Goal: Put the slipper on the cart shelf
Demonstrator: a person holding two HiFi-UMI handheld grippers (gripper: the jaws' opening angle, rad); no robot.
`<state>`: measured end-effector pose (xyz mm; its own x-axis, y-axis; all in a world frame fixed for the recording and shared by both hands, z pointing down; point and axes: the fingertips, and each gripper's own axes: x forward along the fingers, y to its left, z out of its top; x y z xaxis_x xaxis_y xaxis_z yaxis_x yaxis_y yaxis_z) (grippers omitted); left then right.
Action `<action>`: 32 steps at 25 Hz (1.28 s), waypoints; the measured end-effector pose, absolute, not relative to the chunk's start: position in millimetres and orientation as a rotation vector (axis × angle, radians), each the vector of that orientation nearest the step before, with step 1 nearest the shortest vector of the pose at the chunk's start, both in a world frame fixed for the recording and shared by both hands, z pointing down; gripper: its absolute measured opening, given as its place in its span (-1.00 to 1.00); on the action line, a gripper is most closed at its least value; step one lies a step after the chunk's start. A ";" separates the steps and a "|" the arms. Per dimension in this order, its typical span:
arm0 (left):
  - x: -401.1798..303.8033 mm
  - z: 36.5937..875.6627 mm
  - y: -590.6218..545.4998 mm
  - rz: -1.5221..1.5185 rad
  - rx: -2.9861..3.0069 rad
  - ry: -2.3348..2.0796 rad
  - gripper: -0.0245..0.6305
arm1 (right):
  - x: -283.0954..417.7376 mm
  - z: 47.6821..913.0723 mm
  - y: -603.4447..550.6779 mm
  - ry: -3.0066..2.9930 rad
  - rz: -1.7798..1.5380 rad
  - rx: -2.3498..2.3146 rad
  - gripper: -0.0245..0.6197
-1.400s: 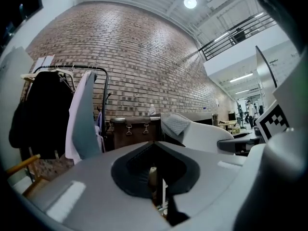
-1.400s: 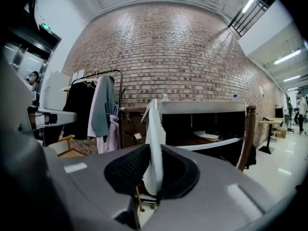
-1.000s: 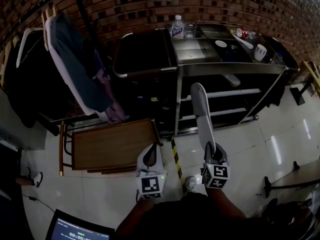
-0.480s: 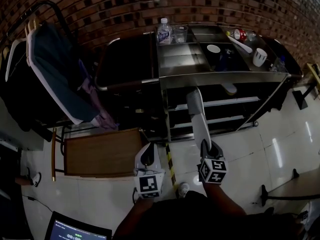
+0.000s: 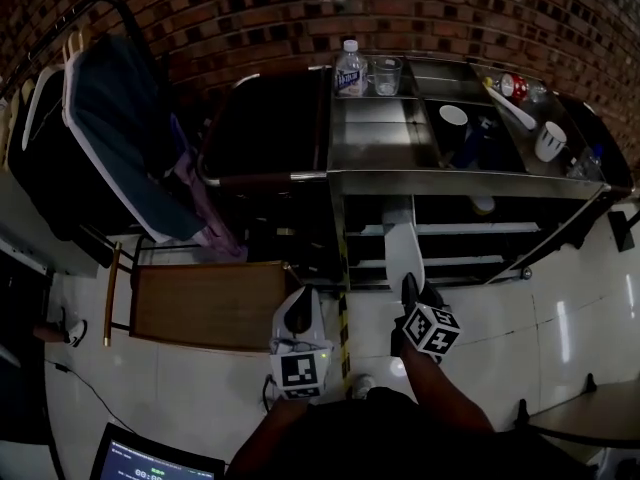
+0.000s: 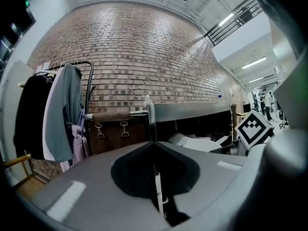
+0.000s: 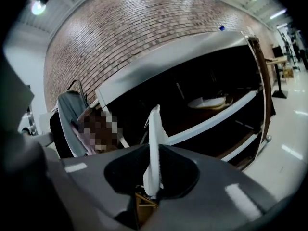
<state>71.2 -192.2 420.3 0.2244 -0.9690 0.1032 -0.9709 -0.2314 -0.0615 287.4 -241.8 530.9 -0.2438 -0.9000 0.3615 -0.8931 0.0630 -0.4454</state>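
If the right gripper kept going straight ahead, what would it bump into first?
Probably the cart shelf: the slipper in the right gripper points into the gap above it. Depth is unclear.

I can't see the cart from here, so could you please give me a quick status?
Right gripper shut on slipper; left gripper shut, empty. Slipper toe at cart shelves, not set down. Second slipper already on a shelf, off to the side.

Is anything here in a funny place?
Yes: a white slipper lies on the steel cart's shelf, beneath a white cup and a plastic water bottle. The right gripper pinches a second white slipper edge-on.
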 end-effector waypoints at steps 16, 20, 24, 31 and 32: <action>61.7 414.9 -193.3 0.197 2.368 -2.026 -0.88 | 284.2 581.3 -362.0 1.824 -1.445 -1.494 -0.76; 53.8 413.3 -189.1 0.206 2.334 -2.060 -0.88 | 282.7 596.3 -382.7 1.628 -1.548 -1.428 -0.76; 48.0 413.3 -183.3 0.213 2.314 -2.081 -0.88 | 281.5 610.8 -395.5 1.557 -1.594 -1.429 -0.75; 32.4 415.4 -175.2 0.210 2.250 -2.131 -0.88 | 278.1 620.7 -409.4 1.530 -1.600 -1.432 -0.71; 32.1 415.8 -174.5 0.207 2.246 -2.131 -0.88 | 278.5 621.0 -409.5 1.531 -1.598 -1.437 -0.61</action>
<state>32.1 -174.5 415.8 0.0482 -0.9912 0.1232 -0.9964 -0.0564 -0.0638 278.5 -409.5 621.0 -0.3200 -0.8847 0.3389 -0.3007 -0.2444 -0.9219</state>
